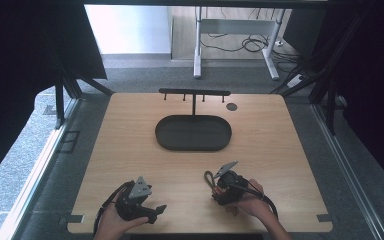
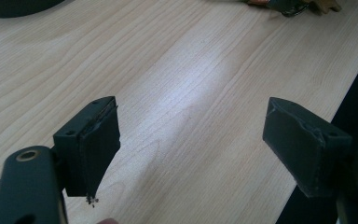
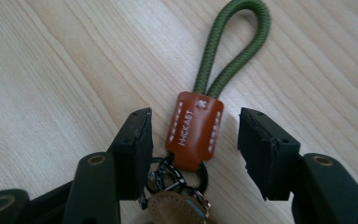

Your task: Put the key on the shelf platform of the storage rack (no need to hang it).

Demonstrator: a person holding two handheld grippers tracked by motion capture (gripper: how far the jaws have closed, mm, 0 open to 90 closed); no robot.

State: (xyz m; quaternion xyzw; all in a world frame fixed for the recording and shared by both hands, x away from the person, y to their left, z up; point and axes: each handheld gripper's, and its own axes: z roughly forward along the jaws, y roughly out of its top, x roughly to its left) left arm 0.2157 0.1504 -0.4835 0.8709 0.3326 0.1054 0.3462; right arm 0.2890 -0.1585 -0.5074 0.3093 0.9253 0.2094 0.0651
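I see a pale wooden table (image 1: 130, 150) on grey carpet, with a white desk frame (image 1: 235, 45) and loose cables at twelve o'clock beyond it. A dark oval tray (image 1: 193, 133) with a T-shaped hook stand (image 1: 194, 93) sits past the table's centre. My keychain (image 3: 195, 130) lies flat near the front edge, at about five o'clock from the tray: a green cord loop, a brown stitched leather tab, dark metal rings below. My right gripper (image 3: 193, 140) straddles the tab, jaws apart and not pressing it. My left gripper (image 2: 191, 140), at seven o'clock, gapes wide over bare wood.
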